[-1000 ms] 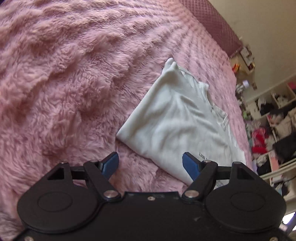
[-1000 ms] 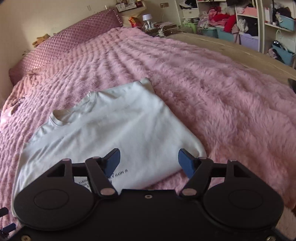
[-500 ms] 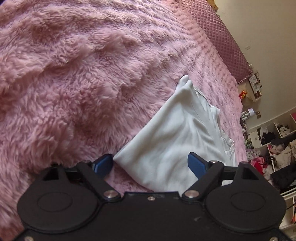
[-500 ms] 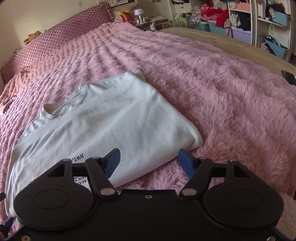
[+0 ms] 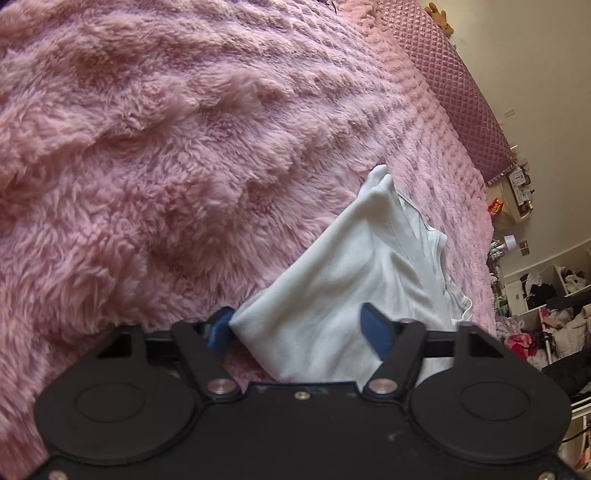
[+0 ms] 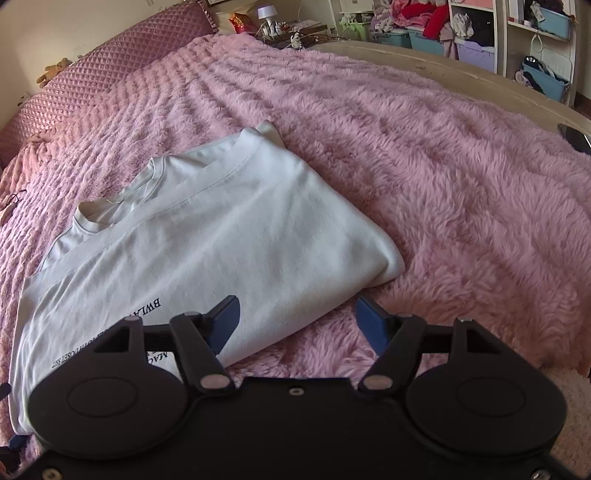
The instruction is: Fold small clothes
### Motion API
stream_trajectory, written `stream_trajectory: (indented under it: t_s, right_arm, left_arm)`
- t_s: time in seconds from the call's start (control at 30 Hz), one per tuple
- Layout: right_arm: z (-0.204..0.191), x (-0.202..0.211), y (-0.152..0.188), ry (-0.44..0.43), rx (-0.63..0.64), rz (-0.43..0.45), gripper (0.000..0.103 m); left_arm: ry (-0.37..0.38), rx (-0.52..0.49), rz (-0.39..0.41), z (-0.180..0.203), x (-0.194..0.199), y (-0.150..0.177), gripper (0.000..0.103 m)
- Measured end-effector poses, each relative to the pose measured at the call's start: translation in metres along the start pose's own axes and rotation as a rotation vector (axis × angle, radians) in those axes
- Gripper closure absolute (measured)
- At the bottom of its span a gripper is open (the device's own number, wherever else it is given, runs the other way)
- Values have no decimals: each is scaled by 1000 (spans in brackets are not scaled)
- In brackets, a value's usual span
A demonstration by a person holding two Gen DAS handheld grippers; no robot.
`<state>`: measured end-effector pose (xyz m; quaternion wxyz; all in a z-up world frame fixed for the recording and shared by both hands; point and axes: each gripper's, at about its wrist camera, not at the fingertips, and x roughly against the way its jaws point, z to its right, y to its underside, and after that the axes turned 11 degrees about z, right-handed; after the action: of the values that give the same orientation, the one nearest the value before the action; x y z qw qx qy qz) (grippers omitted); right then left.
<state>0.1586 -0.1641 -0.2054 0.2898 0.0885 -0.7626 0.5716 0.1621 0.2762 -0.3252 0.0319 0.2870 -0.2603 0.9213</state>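
Observation:
A white T-shirt (image 5: 351,280) with black print lies folded on the pink fluffy blanket (image 5: 166,147). In the left wrist view my left gripper (image 5: 298,330) is low over the shirt's near corner. Its jaws are closing with that corner between the blue pads; the left pad (image 5: 219,328) is at the cloth's edge and the right pad rests over the fabric, with no pinch visible. In the right wrist view my right gripper (image 6: 297,319) stands open across the T-shirt's (image 6: 221,229) near folded edge, one pad above the cloth, the other above the blanket (image 6: 443,166).
A quilted pink headboard (image 6: 92,85) runs along the far side of the bed. A nightstand with a small lamp (image 6: 267,16) and shelves stuffed with clothes (image 6: 461,29) stand beyond. The bed's beige rim (image 6: 424,59) curves at the right.
My left gripper has come down and forward onto the shirt's corner, rolled a little, and its jaws have narrowed around the cloth. The right gripper has stayed nearly still and open.

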Motion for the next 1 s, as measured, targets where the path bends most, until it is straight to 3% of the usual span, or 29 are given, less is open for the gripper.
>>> stream_trajectory:
  t_s: [0.07,0.23,0.43,0.8,1.0]
  right_arm:
    - [0,-1,0,-1,0,-6,33]
    - [-1,-2,1,-9,-5,-22,32]
    - [4,-1,-2,-22,-20,-19,32]
    - [14,-1,-3,-25,-52,-32,32]
    - [20,1,-9,-22,-65,-24,32]
  left_arm:
    - [-2,-9,-31,0,-3,-1,76]
    - [7,48,-27,-6,-3,-2,94]
    - [58,6,27,13,7,-5,97]
    - [152,-23,35,49,12,-6,97]
    - [287,-34,-1,89,13,-4,97]
